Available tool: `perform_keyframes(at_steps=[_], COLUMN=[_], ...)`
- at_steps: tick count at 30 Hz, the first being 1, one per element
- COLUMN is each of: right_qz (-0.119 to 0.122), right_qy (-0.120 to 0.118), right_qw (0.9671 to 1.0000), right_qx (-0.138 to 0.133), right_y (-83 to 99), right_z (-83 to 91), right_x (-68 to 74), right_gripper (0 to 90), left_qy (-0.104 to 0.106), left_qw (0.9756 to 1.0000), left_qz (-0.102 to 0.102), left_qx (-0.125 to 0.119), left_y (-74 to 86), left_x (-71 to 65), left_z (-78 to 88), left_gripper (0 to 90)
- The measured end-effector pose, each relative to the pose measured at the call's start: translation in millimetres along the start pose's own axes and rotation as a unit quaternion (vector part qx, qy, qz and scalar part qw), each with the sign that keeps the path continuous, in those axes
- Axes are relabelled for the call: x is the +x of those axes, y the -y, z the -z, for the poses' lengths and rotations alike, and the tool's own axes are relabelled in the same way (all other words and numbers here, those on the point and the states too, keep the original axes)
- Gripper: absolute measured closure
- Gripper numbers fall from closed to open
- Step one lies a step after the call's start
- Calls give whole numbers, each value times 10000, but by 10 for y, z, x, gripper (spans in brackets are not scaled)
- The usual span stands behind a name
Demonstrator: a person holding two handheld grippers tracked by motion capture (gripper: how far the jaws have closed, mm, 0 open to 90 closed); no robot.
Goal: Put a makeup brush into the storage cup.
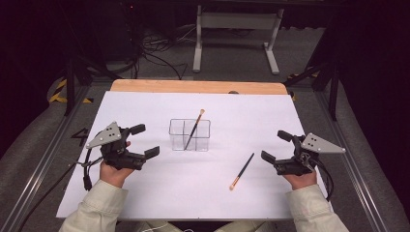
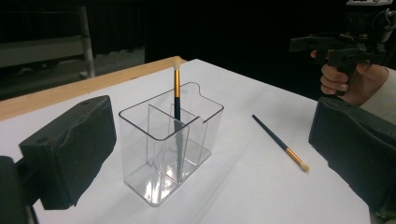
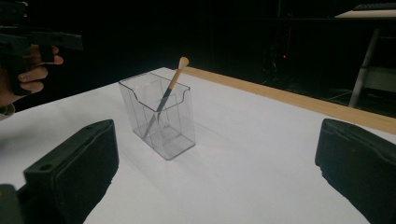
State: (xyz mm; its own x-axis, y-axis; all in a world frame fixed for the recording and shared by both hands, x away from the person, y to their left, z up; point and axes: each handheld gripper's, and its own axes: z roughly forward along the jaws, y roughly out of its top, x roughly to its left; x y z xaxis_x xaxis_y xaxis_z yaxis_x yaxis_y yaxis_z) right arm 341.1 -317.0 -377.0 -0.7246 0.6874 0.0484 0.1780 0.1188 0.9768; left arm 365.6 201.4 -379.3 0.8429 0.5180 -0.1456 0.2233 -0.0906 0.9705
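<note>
A clear plastic organizer (image 1: 189, 135) with compartments stands at the middle of the white table. One thin black makeup brush (image 1: 195, 128) leans inside it, pale bristles up. In the left gripper view, the organizer (image 2: 170, 140) and its brush (image 2: 177, 88) sit straight ahead. A second brush (image 1: 242, 171) lies flat on the table to the organizer's right front, also in the left gripper view (image 2: 280, 142). My left gripper (image 1: 145, 141) is open and empty, left of the organizer. My right gripper (image 1: 275, 146) is open and empty, just right of the lying brush. The right gripper view faces the organizer (image 3: 159, 119).
A white sheet (image 1: 145, 203) covers the table, with a bare wooden strip (image 1: 193, 86) along the far edge. Behind the table are a white desk frame (image 1: 237, 34) and floor cables (image 1: 159, 53). Metal rails (image 1: 46, 159) run along both sides.
</note>
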Motion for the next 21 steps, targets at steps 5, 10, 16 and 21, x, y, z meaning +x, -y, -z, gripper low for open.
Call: perform_keyframes(at_steps=[5, 10, 16, 21], right_qz=[93, 271, 450, 590], right_qy=[-107, -276, -267, -332], right_qw=[9998, 9963, 9924, 9845], right_qx=[173, 772, 1109, 1621], right_y=[-113, -293, -392, -475], right_z=[-43, -127, -199, -294], right_x=[31, 18, 29, 31], right_gripper=[0, 4, 4, 3], left_qy=[-59, -112, -199, -196], left_qw=[10000, 9999, 9997, 9995], left_qz=[-8, 29, 78, 103], left_qx=[-20, 59, 99, 214], left_y=[11, 52, 88, 115], left_x=[22, 53, 72, 71], left_z=[19, 28, 63, 84], left_gripper=[12, 8, 7, 7])
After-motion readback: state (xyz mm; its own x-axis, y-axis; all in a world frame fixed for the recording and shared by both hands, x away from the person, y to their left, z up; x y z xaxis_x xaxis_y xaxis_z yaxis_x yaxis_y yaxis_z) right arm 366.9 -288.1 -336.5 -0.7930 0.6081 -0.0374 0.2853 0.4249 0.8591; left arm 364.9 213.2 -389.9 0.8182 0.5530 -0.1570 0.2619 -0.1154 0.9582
